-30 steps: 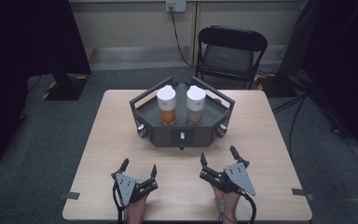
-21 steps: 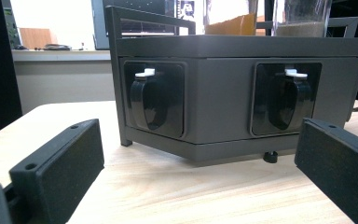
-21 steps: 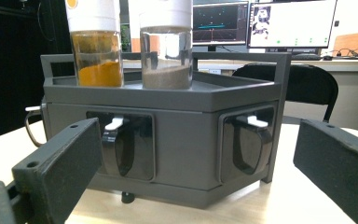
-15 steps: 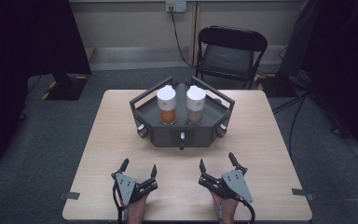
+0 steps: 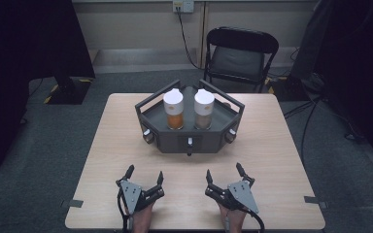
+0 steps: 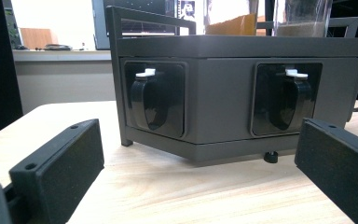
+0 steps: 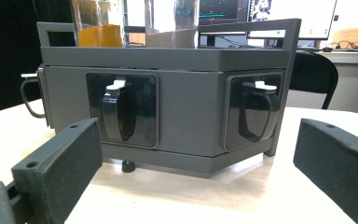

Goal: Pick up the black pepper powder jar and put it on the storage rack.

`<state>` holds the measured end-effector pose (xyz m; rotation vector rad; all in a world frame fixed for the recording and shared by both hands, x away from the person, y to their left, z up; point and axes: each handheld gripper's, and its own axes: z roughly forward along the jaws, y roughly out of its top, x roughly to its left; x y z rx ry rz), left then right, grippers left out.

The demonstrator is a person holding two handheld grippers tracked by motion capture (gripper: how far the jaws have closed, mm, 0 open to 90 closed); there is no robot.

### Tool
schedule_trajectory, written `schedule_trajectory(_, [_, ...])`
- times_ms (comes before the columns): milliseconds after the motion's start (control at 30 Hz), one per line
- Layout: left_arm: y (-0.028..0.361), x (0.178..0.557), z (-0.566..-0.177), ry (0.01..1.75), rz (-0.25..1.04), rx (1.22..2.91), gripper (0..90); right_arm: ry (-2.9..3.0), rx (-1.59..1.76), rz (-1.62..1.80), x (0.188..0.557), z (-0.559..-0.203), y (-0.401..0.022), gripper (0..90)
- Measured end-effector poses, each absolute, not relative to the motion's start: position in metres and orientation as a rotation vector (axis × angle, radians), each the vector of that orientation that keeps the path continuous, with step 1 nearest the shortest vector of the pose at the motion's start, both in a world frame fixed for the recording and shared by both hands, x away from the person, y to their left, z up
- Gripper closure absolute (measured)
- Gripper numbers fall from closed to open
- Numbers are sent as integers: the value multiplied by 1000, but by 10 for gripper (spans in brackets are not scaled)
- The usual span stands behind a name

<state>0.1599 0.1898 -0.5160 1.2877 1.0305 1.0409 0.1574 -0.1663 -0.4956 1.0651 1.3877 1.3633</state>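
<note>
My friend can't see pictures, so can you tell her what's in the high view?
A grey six-sided rack stands mid-table holding two white-capped jars, one orange-filled and one tan-filled. Near the table's front edge, the left gripper and right gripper rest open, pointing at it.

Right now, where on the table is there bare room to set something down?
Bare wood lies left and right of the grey tray, and between it and the left tool and right tool. The tray's top is crowded by two jars.
</note>
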Motion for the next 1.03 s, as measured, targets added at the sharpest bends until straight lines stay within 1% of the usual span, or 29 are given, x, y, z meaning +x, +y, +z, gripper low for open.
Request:
schedule_trajectory(300, [190, 159, -516, 1031, 1043, 1287, 6, 1407, 1069, 1345, 158, -503, -165, 0])
schedule_trajectory(1033, [189, 159, -516, 1031, 1043, 1287, 8, 1391, 1070, 1356, 157, -508, -166, 0])
